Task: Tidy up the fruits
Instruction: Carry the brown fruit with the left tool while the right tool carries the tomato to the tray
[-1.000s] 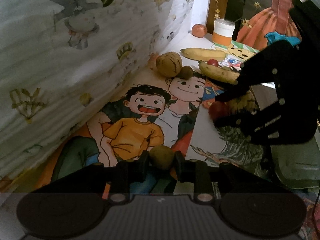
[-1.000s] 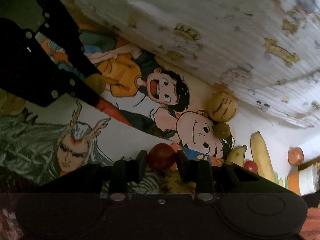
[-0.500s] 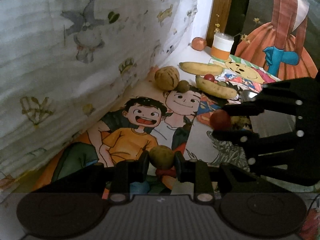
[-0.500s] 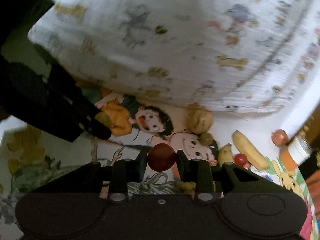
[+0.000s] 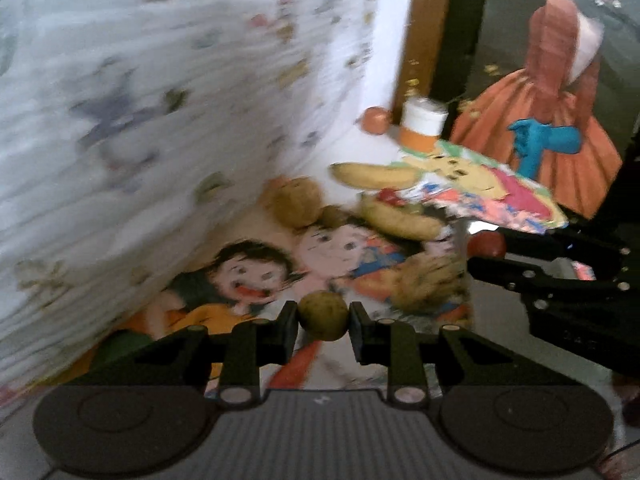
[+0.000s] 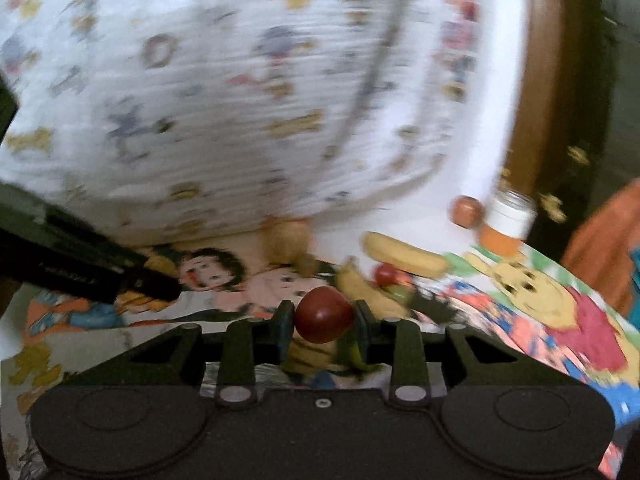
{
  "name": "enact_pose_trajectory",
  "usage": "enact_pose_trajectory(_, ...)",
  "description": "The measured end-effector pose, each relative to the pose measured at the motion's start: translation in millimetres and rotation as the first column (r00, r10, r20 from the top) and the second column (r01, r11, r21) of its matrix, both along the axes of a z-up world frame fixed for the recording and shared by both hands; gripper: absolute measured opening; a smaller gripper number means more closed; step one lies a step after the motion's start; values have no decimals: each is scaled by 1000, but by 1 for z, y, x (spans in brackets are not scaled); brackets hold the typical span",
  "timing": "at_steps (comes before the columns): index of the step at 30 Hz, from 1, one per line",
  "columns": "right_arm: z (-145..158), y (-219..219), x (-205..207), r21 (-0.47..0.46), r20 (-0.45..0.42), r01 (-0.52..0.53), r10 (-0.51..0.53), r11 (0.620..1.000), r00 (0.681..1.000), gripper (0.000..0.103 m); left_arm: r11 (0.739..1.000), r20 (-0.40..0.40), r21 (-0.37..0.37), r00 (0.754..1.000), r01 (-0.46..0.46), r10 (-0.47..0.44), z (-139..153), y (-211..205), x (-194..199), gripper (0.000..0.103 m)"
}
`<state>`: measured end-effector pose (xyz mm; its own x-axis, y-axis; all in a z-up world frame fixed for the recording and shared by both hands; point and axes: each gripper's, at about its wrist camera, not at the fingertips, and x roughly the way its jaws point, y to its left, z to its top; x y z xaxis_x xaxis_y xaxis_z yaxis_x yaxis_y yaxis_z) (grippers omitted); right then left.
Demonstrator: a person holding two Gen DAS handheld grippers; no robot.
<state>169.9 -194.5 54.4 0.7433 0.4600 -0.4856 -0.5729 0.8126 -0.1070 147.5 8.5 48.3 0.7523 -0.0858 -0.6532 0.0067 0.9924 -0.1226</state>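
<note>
Left wrist view: one small brown fruit (image 5: 323, 316) sits clamped in the left gripper (image 5: 323, 318); the right gripper (image 6: 324, 316) pinches one red fruit (image 6: 324, 314). Beyond, on the cartoon-printed cloth (image 5: 400, 364), lie two bananas (image 5: 376, 175), one round tan fruit (image 5: 297, 203) and one orange-banded jar (image 5: 422, 128).

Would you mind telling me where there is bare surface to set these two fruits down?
Free: the white strip between the printed fabric and the upper banana, and the cartoon-boy poster near the left claw. Crowded: around the lower banana and round tan fruit.
</note>
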Motion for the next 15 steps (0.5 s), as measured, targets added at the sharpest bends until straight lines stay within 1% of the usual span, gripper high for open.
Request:
enact_pose_trajectory(3,-1,-23,4,50,-22,93,-92,994,996,34,998,15,-30,998,61,-61,2,-22,7,30)
enact_pose_trajectory(6,-6,-44,7,68,-44,180,-178,981,983,34,991,16,-48,992,125,-125,0,-44,12,30)
enact_pose_trajectory(11,-18,-75,6,71,-97,302,-295,951,951,34,967,-5,-70,969,245,-246,-11,-83,15,30)
enact_pose_trajectory(15,-26,-91,6,67,-138,363,-352,929,926,34,947,-48,-72,947,313,-316,-26,-104,13,30)
